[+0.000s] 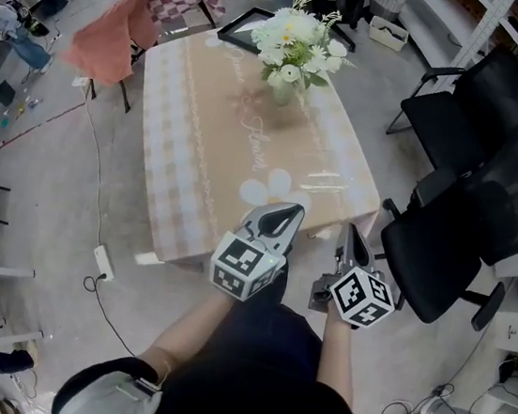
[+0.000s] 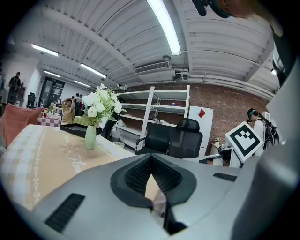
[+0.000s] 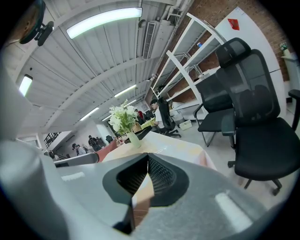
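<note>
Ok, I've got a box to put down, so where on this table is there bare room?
The table is bare along its left side and across the near half, from the vase of flowers down to the left hand-held gripper. Crowded: the far end, with vase and black tray. A clear glinting thing lies near the right edge.

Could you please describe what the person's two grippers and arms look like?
Both the left gripper and right gripper have light grey, wedge-shaped shells with black ribbed pads inside the jaws. Each carries a cube with black-and-white square markers, the left cube and the right cube. No cables show. The forearms are unsleeved; the person wears a dark top.
</note>
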{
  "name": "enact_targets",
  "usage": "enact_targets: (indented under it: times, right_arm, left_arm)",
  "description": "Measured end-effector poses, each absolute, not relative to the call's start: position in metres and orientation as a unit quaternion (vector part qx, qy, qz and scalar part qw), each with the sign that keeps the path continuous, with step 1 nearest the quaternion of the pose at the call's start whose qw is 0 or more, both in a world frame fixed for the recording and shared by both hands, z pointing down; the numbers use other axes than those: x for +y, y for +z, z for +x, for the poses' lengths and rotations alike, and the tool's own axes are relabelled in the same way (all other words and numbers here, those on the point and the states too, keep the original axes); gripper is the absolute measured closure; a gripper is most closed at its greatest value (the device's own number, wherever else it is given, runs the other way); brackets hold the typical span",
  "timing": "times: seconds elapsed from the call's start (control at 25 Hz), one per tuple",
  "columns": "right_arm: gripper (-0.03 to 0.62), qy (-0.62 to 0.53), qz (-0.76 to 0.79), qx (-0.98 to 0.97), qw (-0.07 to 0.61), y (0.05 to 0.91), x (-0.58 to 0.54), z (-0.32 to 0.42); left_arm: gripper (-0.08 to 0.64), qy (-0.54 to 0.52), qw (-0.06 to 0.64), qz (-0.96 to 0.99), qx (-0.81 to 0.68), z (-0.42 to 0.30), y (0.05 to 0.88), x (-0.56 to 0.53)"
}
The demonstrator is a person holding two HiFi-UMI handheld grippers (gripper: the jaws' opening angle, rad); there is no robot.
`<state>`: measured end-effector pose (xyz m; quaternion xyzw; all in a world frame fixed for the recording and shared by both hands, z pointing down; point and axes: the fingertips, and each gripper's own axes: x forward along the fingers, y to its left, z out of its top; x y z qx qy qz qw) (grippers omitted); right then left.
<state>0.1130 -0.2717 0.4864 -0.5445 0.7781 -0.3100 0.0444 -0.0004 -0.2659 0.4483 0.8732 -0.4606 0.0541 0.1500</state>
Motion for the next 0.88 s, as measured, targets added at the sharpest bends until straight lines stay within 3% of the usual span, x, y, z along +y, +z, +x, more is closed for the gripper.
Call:
enact_targets:
  times: [0.88]
  right_arm:
    - [0.589,-0.3,-0.556,0.776,0.007,0.498,-0.324,0.126]
  left_arm:
    - [0.554,0.046,0.168,0.871,-0.459,0.01,0.453,-0.318]
